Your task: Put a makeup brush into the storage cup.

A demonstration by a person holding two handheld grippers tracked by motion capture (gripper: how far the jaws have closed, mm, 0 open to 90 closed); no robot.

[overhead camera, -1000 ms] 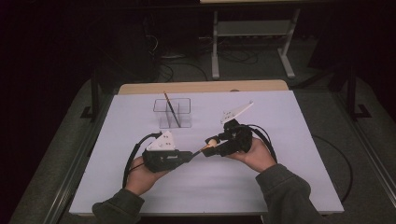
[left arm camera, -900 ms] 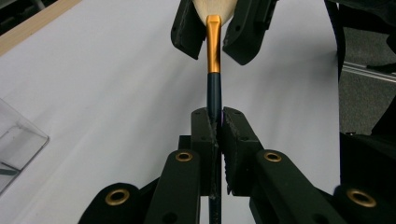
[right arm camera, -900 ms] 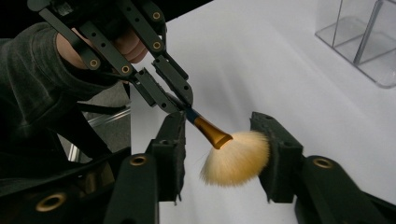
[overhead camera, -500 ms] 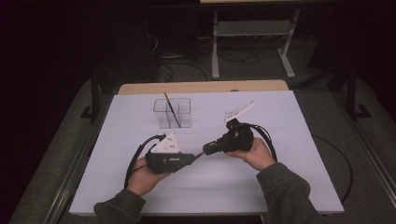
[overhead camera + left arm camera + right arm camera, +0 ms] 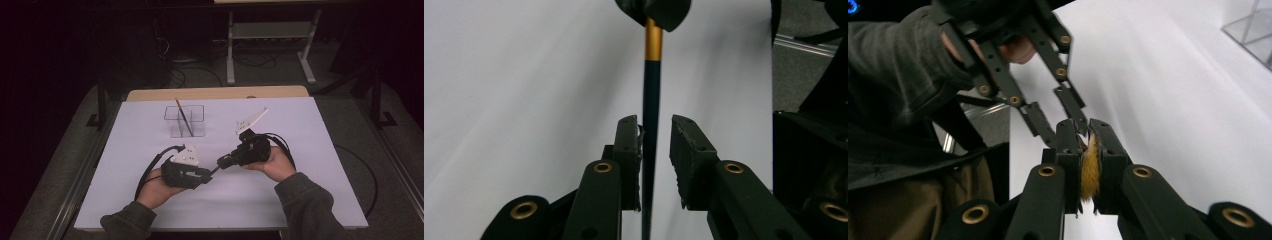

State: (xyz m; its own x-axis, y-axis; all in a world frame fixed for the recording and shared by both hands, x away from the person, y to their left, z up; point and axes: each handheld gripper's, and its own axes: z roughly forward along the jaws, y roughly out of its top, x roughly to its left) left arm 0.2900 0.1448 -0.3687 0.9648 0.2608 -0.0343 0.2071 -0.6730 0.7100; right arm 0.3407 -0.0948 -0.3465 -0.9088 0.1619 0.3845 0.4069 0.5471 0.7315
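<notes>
A paintbrush [image 5: 651, 100] with a dark blue handle and a gold ferrule runs between the two grippers above the white table cover [image 5: 300, 150]. My right gripper [image 5: 1087, 125] is shut on its tan bristles [image 5: 1090, 172]. The handle lies between the jaws of my left gripper [image 5: 655, 125], whose jaws have just been opening. It rests against one pad [image 5: 629, 150], with a gap to the other. In the high view the left gripper [image 5: 212, 172] and right gripper [image 5: 221, 162] meet tip to tip at the table's middle front.
A clear two-cell box [image 5: 172, 120] stands toward the back of the table, with another brush [image 5: 183, 117] leaning in it. Cables trail from both grippers. The table's wooden far edge [image 5: 215, 93] and dark floor lie beyond.
The tan brush end that showed between the two grippers a second ago now sits inside the right jaws. Both hands have stayed about where they were.
</notes>
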